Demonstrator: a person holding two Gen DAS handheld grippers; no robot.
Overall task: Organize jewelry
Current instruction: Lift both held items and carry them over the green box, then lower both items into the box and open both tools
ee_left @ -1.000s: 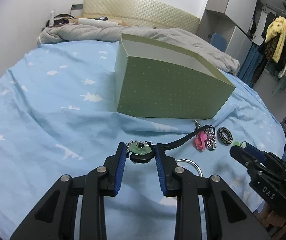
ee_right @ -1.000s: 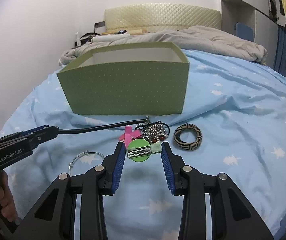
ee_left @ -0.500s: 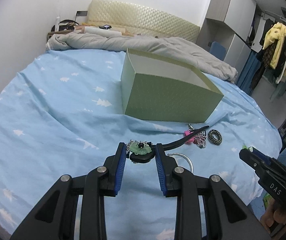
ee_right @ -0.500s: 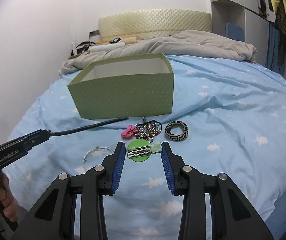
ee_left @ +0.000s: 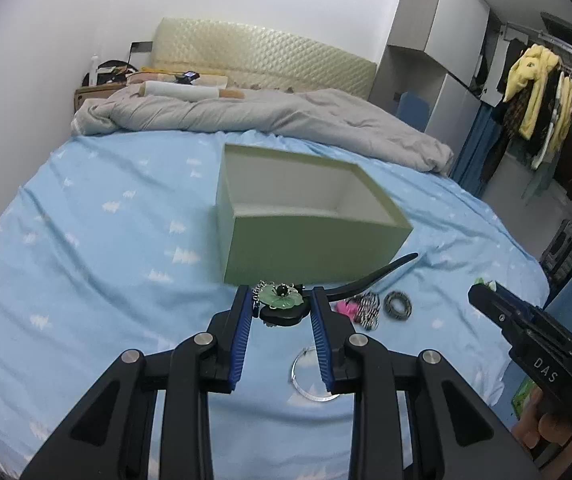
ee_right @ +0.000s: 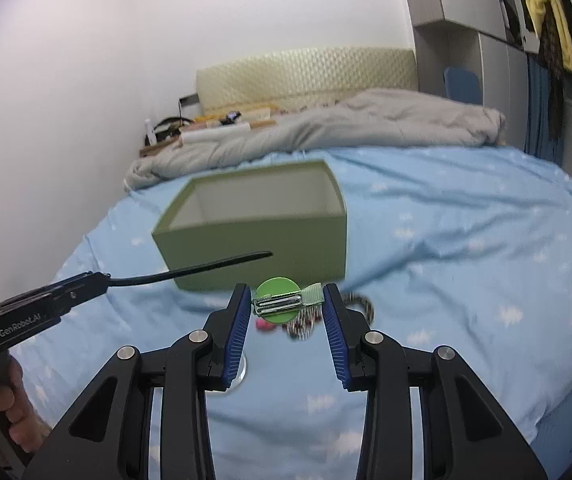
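My left gripper [ee_left: 279, 304] is shut on a black hair clip with a green leaf ornament [ee_left: 281, 300]; its long black tail [ee_left: 378, 272] sticks out to the right. My right gripper [ee_right: 288, 304] is shut on a green round hair clip with a metal clasp [ee_right: 279, 300]. Both are held high above the bed, short of the open green box [ee_left: 306, 224], which also shows in the right wrist view [ee_right: 253, 232]. The box looks empty inside. The left gripper shows in the right wrist view [ee_right: 37, 308].
On the blue sheet lie a pink clip with a bead chain [ee_left: 360, 306], a patterned ring [ee_left: 398, 305] and a thin silver bangle [ee_left: 310, 376]. A grey duvet [ee_left: 269, 116] lies behind the box. A clothes rack [ee_left: 542, 92] stands at the right.
Both grippers have risen and pulled back with their clips still held; the box now shows from above, with its inside visible.
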